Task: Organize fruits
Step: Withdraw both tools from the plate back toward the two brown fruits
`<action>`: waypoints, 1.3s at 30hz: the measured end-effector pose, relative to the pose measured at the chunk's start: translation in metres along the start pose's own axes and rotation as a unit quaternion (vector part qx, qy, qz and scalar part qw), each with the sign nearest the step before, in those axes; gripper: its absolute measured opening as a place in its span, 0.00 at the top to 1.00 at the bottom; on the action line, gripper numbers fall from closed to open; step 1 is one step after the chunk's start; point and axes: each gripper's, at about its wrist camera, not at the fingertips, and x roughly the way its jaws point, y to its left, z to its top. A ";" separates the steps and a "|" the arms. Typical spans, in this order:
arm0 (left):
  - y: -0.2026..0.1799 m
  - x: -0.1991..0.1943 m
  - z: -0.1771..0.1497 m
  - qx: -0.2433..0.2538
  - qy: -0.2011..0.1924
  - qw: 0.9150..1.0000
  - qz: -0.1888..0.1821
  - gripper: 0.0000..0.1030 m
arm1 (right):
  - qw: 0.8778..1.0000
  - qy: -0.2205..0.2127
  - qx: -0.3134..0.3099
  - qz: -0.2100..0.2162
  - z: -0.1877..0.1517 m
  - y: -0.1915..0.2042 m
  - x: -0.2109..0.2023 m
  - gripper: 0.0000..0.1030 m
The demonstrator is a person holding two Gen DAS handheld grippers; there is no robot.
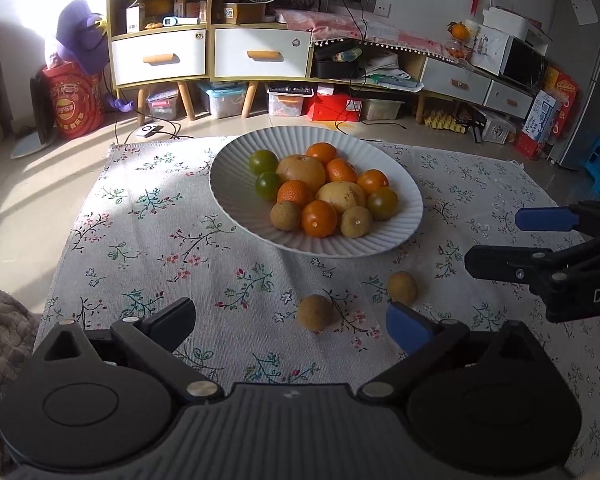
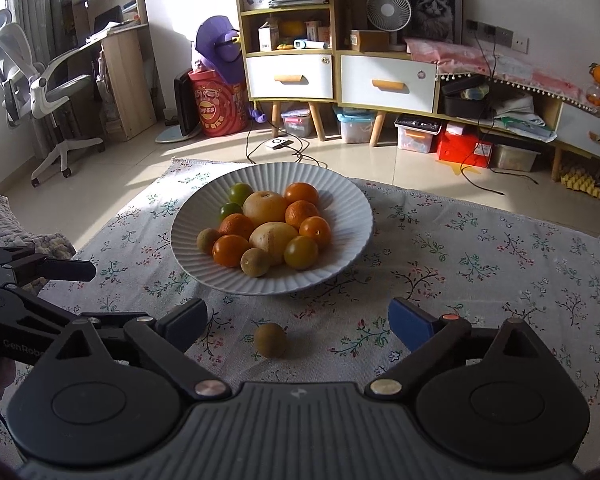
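A white ribbed plate (image 1: 404,216) (image 2: 352,208) on the floral cloth holds several oranges, green citrus, two yellow pears and brown longans. Two loose brown longans lie on the cloth in the left wrist view, one (image 1: 315,312) between my left gripper's fingers and one (image 1: 402,287) just beyond its blue right pad. My left gripper (image 1: 290,322) is open and empty. My right gripper (image 2: 298,324) is open and empty, with one longan (image 2: 271,340) on the cloth between its fingers. The right gripper (image 1: 496,242) shows at the right edge of the left wrist view.
The floral cloth (image 1: 160,240) covers a low table; a knitted grey blanket (image 1: 4,320) lies at its left edge. Behind are shelves with drawers (image 1: 260,56), storage boxes on the floor, cables, a red drum (image 1: 74,104) and an office chair (image 2: 40,80).
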 end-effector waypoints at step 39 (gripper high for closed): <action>-0.022 0.035 -0.030 0.033 -0.045 0.998 0.023 0.38 | 0.998 0.024 -0.037 -0.044 -0.042 0.004 0.035 0.02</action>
